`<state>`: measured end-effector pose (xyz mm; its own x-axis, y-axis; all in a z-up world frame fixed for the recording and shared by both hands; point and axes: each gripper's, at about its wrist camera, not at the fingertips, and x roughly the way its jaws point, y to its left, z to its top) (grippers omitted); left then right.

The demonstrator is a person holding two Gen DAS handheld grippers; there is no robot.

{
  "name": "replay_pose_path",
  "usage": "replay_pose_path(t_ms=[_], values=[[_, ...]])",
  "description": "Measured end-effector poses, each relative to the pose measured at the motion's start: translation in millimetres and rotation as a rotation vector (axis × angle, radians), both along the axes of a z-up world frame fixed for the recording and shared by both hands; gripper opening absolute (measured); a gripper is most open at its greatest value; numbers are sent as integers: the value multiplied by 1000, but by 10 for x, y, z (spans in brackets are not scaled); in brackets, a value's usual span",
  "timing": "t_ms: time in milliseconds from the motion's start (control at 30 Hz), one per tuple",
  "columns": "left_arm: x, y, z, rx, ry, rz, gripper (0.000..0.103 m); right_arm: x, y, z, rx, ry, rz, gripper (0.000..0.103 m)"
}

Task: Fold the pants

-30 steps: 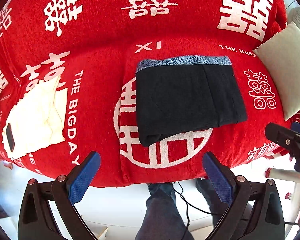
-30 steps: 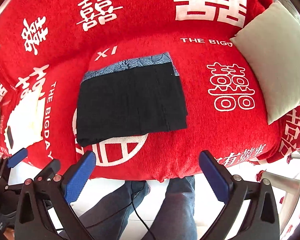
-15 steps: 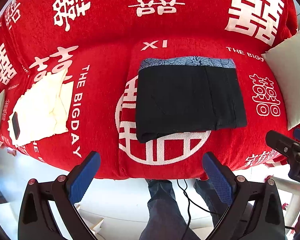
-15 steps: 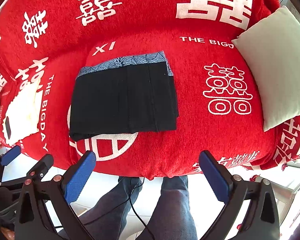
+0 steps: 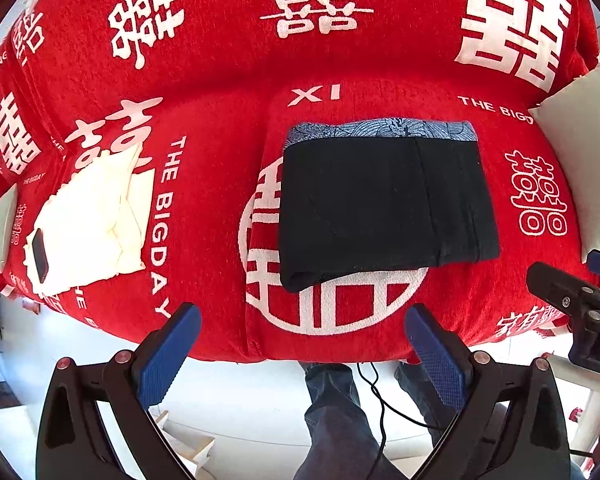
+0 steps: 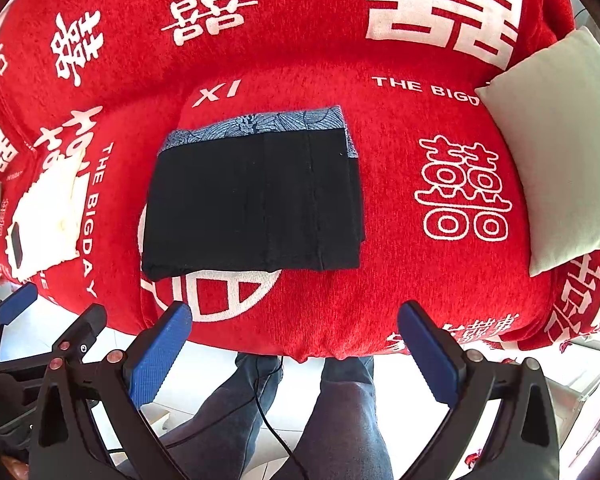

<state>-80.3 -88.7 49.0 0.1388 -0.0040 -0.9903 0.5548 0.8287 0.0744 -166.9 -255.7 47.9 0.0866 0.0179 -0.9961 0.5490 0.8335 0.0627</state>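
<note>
Black pants [image 5: 384, 208] lie folded into a flat rectangle on the middle seat of a red sofa [image 5: 204, 92]; a blue patterned waistband [image 5: 380, 130] shows along the far edge. The pants also show in the right wrist view [image 6: 256, 204]. My left gripper [image 5: 300, 344] is open and empty, hanging off the sofa's front edge, apart from the pants. My right gripper [image 6: 296, 344] is open and empty too, in front of the sofa edge and right of the pants.
A cream folded cloth [image 5: 96, 216] with a dark phone [image 5: 40, 256] on it lies on the left seat. A pale cushion [image 6: 556, 152] leans at the right. The person's legs [image 6: 340, 412] and a cable are below on the white floor.
Both grippers have drawn back from the sofa; the pants and sofa edge sit higher in both views. The pants have not moved. Both grippers stay open.
</note>
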Motion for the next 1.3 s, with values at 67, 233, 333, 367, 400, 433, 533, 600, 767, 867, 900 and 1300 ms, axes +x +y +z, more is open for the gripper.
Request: replay_pose_path(t_ms=[67, 233, 333, 367, 400, 433, 533, 600, 767, 867, 900, 1300], values=[[6, 0, 1, 1, -2, 1, 102, 14, 1, -1, -2, 2, 2, 103], [23, 3, 11, 0, -7, 7, 102, 38, 13, -2, -5, 4, 7, 103], [25, 1, 11, 0, -5, 7, 102, 44, 20, -2, -6, 5, 6, 103], [26, -2, 12, -1, -4, 7, 102, 41, 13, -1, -6, 5, 6, 103], [29, -7, 16, -1, -4, 6, 102, 42, 12, -1, -7, 5, 5, 103], [31, -12, 18, 0, -5, 5, 102, 43, 11, 1, -9, 5, 4, 103], [28, -16, 19, -2, -5, 4, 102, 46, 4, -6, -9, 7, 3, 103], [34, -21, 18, -2, -5, 0, 102, 44, -2, -7, -9, 8, 4, 103], [45, -17, 22, -8, -2, 2, 102, 33, -6, -15, -11, 11, 3, 103], [50, -12, 19, -9, -1, 7, 102, 33, -1, -15, -12, 11, 4, 103], [49, -9, 17, -8, 0, 8, 102, 33, 2, -15, -11, 11, 4, 103], [42, -2, 1, -4, 6, 8, 102, 55, 37, -10, -17, 7, 31, 103]])
